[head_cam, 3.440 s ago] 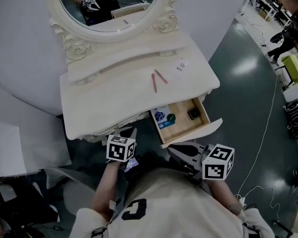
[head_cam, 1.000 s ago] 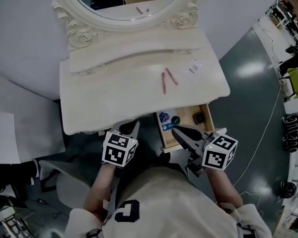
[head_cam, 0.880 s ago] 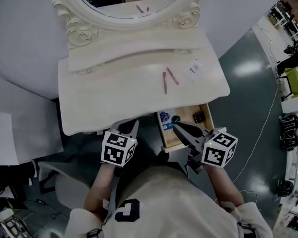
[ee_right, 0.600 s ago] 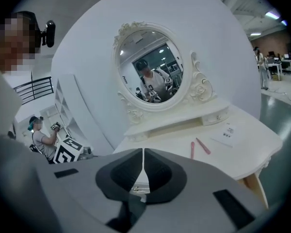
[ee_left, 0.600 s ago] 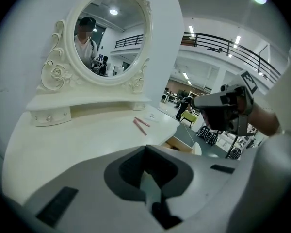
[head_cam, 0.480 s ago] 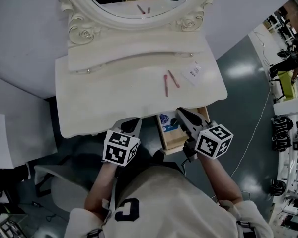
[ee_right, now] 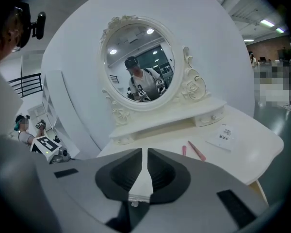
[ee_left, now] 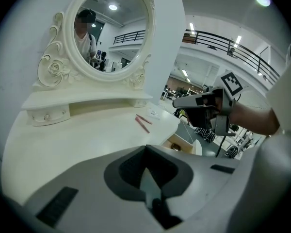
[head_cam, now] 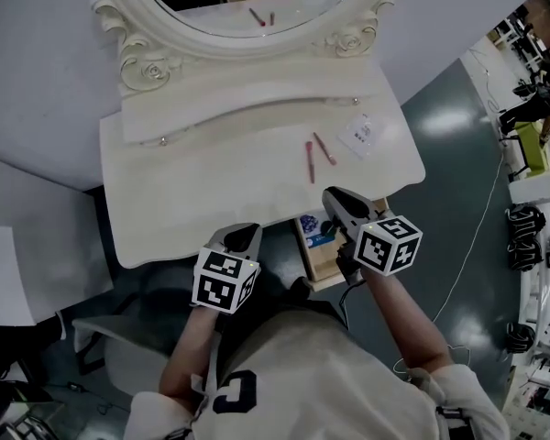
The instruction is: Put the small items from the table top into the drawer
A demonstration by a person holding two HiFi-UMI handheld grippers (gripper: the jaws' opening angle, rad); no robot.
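While the left tongs (head_cam: 241, 235) hang shut and empty at the front edge of the table (head_cam: 192, 181), two pink sticks (head_cam: 310, 161) lie right of its middle, the right tongs (head_cam: 335, 196) hover shut and empty over its front right edge above the open drawer (head_cam: 317, 257), and a white card (head_cam: 359, 134) rests near its right end.

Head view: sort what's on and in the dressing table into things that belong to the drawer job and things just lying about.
For the job:
- pink sticks, two, on the top
- white card, on the top
- open drawer
- blue packet, already in it

Just there:
- mirror
- raised shelf under it
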